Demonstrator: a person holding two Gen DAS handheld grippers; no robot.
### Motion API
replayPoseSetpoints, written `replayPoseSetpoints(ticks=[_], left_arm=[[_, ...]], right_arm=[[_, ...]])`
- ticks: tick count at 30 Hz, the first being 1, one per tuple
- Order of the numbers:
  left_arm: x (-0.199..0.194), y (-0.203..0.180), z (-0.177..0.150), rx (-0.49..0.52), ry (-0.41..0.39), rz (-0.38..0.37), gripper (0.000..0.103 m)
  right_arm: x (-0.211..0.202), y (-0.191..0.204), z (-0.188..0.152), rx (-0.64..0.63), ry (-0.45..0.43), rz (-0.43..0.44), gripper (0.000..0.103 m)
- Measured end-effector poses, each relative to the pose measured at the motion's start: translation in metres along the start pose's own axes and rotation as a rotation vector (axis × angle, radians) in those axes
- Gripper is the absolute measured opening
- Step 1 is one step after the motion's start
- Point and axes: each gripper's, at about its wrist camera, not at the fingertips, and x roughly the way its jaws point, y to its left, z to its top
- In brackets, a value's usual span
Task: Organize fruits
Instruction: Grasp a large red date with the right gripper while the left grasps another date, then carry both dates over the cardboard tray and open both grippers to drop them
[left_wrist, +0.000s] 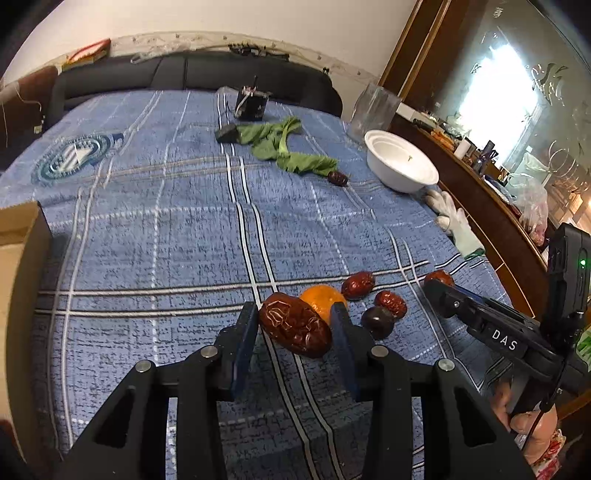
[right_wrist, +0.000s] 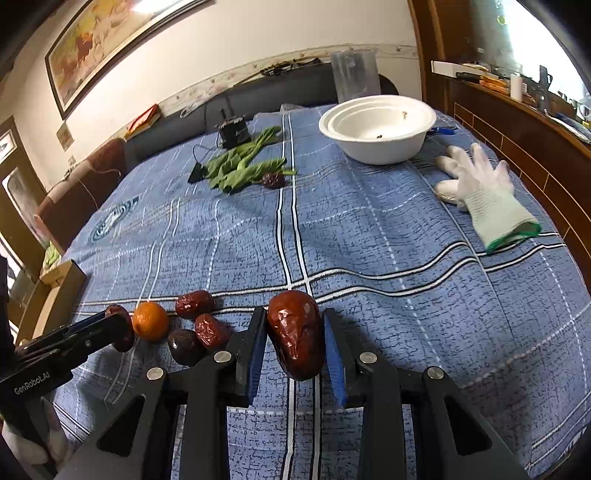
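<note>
You have six red dates in sight: one (left_wrist: 294, 325) between the fingers of your left gripper (left_wrist: 294, 323), one (right_wrist: 295, 334) between those of your right gripper (right_wrist: 295, 338), two loose ones (right_wrist: 194, 304) (right_wrist: 211, 330) side by side on the blue plaid cloth (right_wrist: 369, 240), one (right_wrist: 273, 180) far off beside the greens, and one (left_wrist: 439, 277) at the right gripper's tip in the left view, which may be the date that gripper holds. You also have one orange (right_wrist: 150, 320) and one dark round fruit (right_wrist: 184, 346) among the near cluster. Beyond them you can count one bunch of leafy greens (right_wrist: 240, 166), one stack of white bowls (right_wrist: 376, 127) and one white glove (right_wrist: 484, 192).
</note>
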Motion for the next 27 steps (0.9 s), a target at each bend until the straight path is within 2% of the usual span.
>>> replayPoseSetpoints(ticks=[4,8,12,18,23,27], left_arm=[[-0.032,0.000,0.004,-0.016,-0.089,0.025,0.039],[-0.083,0.013,-0.006,-0.047,-0.151,0.053,0.039],[-0.134,0.047,-0.023,-0.118,-0.188,0.133,0.039],[-0.193,0.107,-0.049,-0.234,-0.235,0.251,0.039],[-0.218,0.149,-0.055,-0.256,-0.211,0.343,0.039],[-0.209,0.179,-0.048,-0.252,-0.137,0.405,0.039]], right_arm=[[-0.009,0.003,0.001,0.005,-0.036,0.006,0.032],[-0.021,0.018,0.003,-0.025,-0.054,0.010,0.032],[-0.045,0.053,0.006,-0.079,-0.065,0.093,0.033],[-0.070,0.134,0.003,-0.195,-0.071,0.244,0.033],[-0.072,0.210,-0.018,-0.314,-0.017,0.361,0.033],[-0.065,0.261,-0.040,-0.405,0.032,0.417,0.033]])
